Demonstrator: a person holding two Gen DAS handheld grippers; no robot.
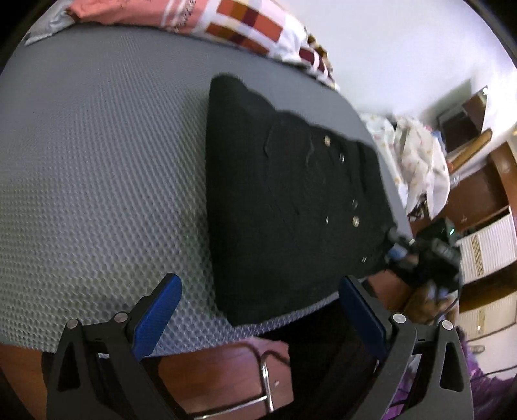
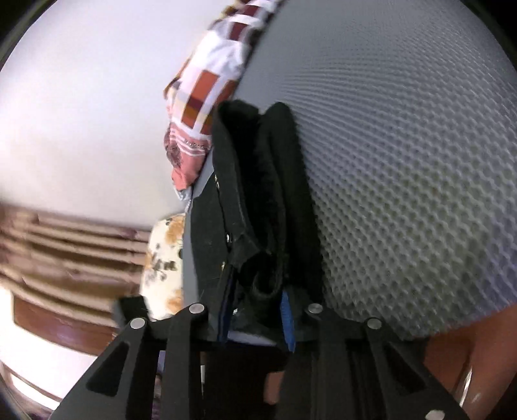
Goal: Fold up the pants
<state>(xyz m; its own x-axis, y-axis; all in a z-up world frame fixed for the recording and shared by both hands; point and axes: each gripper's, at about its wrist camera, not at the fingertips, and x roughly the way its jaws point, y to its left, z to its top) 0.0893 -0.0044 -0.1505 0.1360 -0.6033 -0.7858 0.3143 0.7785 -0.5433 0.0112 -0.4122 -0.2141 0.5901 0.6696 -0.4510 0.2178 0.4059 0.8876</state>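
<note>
Black pants (image 1: 290,200) with metal buttons lie folded on the grey textured mat (image 1: 97,177), toward its right edge. My left gripper (image 1: 258,294) is open and empty, above the mat's near edge just in front of the pants. My right gripper (image 1: 397,242) shows at the pants' right corner. In the right wrist view my right gripper (image 2: 255,287) is shut on the pants (image 2: 258,181), pinching a bunched waistband edge between its blue pads.
A patchwork quilt (image 1: 252,29) lies at the mat's far edge. A floral cloth (image 1: 416,152) and wooden drawers (image 1: 484,200) stand to the right. A wooden chair seat with a chrome frame (image 1: 226,371) is below the mat's near edge.
</note>
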